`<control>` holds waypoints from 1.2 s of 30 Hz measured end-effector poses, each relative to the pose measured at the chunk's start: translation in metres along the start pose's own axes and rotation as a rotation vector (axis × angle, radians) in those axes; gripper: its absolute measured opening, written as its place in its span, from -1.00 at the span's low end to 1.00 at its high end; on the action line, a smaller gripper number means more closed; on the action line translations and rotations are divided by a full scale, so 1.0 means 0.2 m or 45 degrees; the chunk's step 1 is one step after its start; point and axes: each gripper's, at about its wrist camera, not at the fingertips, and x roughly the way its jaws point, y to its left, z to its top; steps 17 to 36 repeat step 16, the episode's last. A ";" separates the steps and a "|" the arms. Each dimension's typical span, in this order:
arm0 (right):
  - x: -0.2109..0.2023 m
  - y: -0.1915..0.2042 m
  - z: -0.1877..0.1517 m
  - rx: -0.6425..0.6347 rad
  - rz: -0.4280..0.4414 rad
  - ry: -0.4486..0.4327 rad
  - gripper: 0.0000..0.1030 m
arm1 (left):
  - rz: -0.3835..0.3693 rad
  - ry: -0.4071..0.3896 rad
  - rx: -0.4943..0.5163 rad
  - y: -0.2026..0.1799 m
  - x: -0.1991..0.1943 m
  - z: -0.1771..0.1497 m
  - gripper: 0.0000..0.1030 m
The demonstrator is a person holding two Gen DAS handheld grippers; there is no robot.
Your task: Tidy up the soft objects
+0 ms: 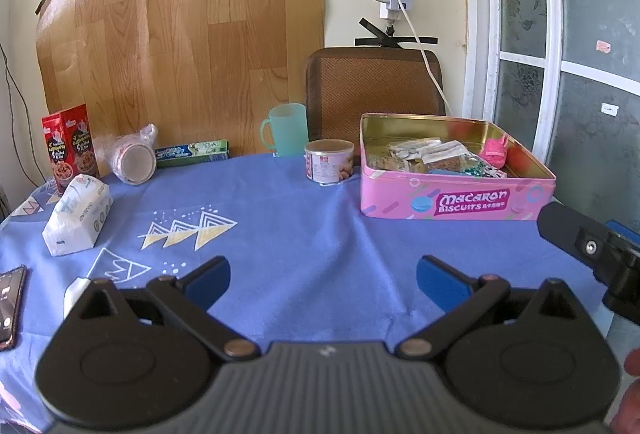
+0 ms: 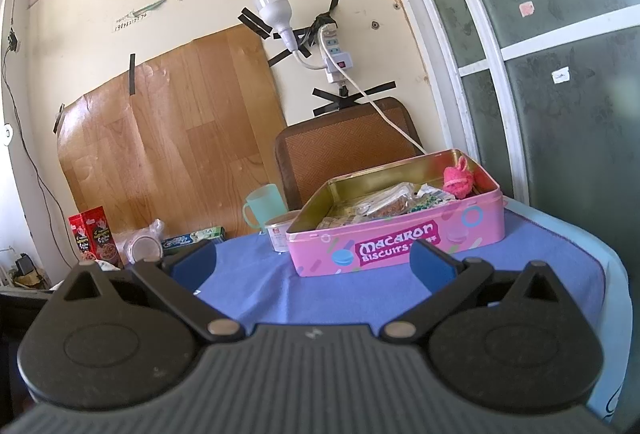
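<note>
A pink macaron biscuit tin stands open on the blue tablecloth at the right. Inside it lie clear packets and a pink fluffy soft toy at the far right corner. A white soft tissue pack lies at the left. My left gripper is open and empty above the cloth, near the front. My right gripper is open and empty, just in front of the tin. Part of the right gripper shows at the right edge of the left wrist view.
A can and a teal mug stand left of the tin. A red snack box, a wrapped cup and a toothpaste box line the back left. A phone lies at the left edge. A chair back stands behind the table.
</note>
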 end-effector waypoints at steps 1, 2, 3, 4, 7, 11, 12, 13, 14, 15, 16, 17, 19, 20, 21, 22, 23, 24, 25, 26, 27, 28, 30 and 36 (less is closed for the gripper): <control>0.00 0.00 0.00 -0.003 -0.001 -0.002 1.00 | 0.005 -0.005 0.007 0.00 0.00 0.00 1.00; 0.01 0.00 0.01 -0.006 -0.002 -0.004 1.00 | 0.009 -0.009 0.017 0.00 0.00 0.01 1.00; 0.02 -0.01 0.02 -0.007 -0.004 -0.004 1.00 | 0.007 -0.012 0.026 0.00 0.01 0.02 1.00; 0.03 -0.01 0.03 -0.009 -0.002 0.000 1.00 | 0.003 -0.013 0.033 0.00 0.02 0.03 1.00; 0.09 -0.04 0.08 -0.010 0.002 0.041 1.00 | -0.001 -0.004 0.027 0.00 0.07 0.07 1.00; 0.16 -0.03 0.12 -0.048 -0.007 0.063 1.00 | -0.045 0.018 -0.008 0.03 0.15 0.13 0.99; 0.17 -0.03 0.12 -0.058 -0.010 0.063 1.00 | -0.067 0.017 -0.017 0.04 0.18 0.14 0.99; 0.19 -0.03 0.12 -0.064 -0.017 0.061 1.00 | -0.085 0.019 -0.018 0.05 0.20 0.15 0.99; 0.20 -0.03 0.12 -0.064 -0.026 0.060 1.00 | -0.097 0.022 -0.013 0.06 0.22 0.16 0.99; 0.22 -0.03 0.12 -0.060 -0.034 0.063 1.00 | -0.103 0.016 -0.012 0.06 0.23 0.17 0.99; 0.24 -0.03 0.12 -0.057 -0.037 0.069 1.00 | -0.100 0.005 -0.010 0.07 0.25 0.18 0.99; 0.24 -0.03 0.12 -0.057 -0.037 0.069 1.00 | -0.100 0.005 -0.010 0.07 0.25 0.18 0.99; 0.24 -0.03 0.12 -0.057 -0.037 0.069 1.00 | -0.100 0.005 -0.010 0.07 0.25 0.18 0.99; 0.24 -0.03 0.12 -0.057 -0.037 0.069 1.00 | -0.100 0.005 -0.010 0.07 0.25 0.18 0.99; 0.24 -0.03 0.12 -0.057 -0.037 0.069 1.00 | -0.100 0.005 -0.010 0.07 0.25 0.18 0.99; 0.24 -0.03 0.12 -0.057 -0.037 0.069 1.00 | -0.100 0.005 -0.010 0.07 0.25 0.18 0.99; 0.24 -0.03 0.12 -0.057 -0.037 0.069 1.00 | -0.100 0.005 -0.010 0.07 0.25 0.18 0.99; 0.24 -0.03 0.12 -0.057 -0.037 0.069 1.00 | -0.100 0.005 -0.010 0.07 0.25 0.18 0.99; 0.24 -0.03 0.12 -0.057 -0.037 0.069 1.00 | -0.100 0.005 -0.010 0.07 0.25 0.18 0.99; 0.24 -0.03 0.12 -0.057 -0.037 0.069 1.00 | -0.100 0.005 -0.010 0.07 0.25 0.18 0.99; 0.24 -0.03 0.12 -0.057 -0.037 0.069 1.00 | -0.100 0.005 -0.010 0.07 0.25 0.18 0.99; 0.24 -0.03 0.12 -0.057 -0.037 0.069 1.00 | -0.100 0.005 -0.010 0.07 0.25 0.18 0.99; 0.24 -0.03 0.12 -0.057 -0.037 0.069 1.00 | -0.100 0.005 -0.010 0.07 0.25 0.18 0.99; 0.24 -0.03 0.12 -0.057 -0.037 0.069 1.00 | -0.100 0.005 -0.010 0.07 0.25 0.18 0.99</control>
